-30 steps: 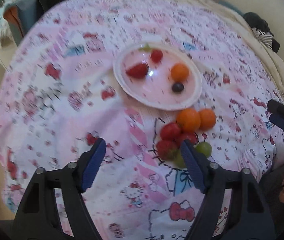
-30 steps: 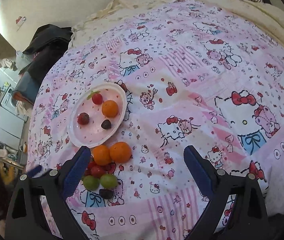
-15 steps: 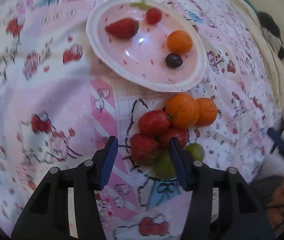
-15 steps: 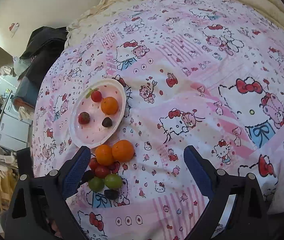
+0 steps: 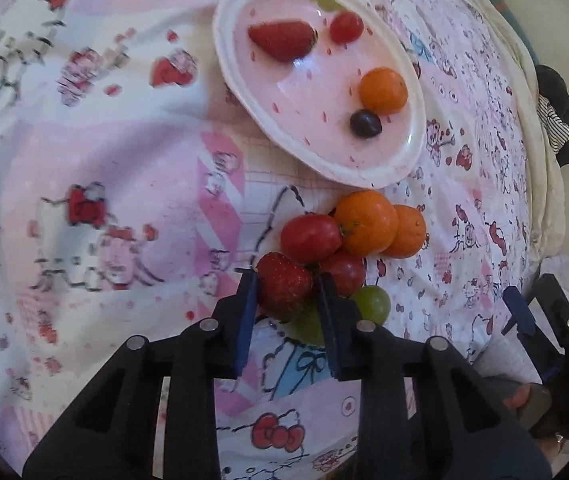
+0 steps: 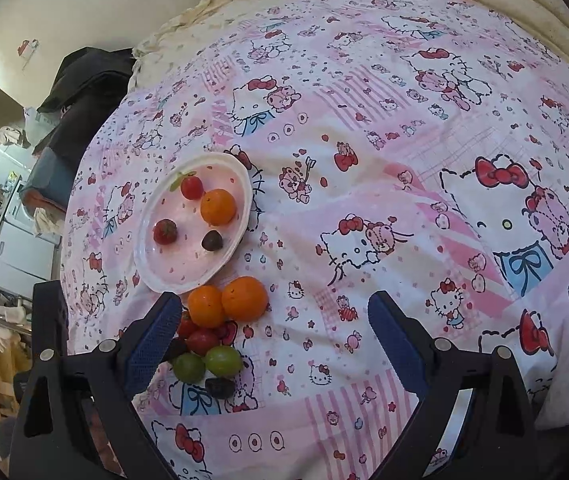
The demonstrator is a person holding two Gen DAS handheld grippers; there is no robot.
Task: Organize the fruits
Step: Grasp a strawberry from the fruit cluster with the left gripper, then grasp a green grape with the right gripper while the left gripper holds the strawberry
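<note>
Three oranges (image 5: 383,91) are being counted; two strawberries (image 5: 282,39); two green grapes (image 6: 223,360); one plate (image 5: 412,156).

green grape (image 5: 308,322) half hidden behind strawberry (image 5: 284,285), bedsheet (image 5: 84,128) print blurred

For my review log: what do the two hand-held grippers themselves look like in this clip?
Both look alike. The left hand-held gripper and the right hand-held gripper each have a black plastic frame with triangular cut-outs, round silver fasteners at the joints, and two flat fingers faced with dark blue textured pads. No cables, labels or sleeves are visible. The left view shows bare fingers of the person's hand behind the right unit.
</note>
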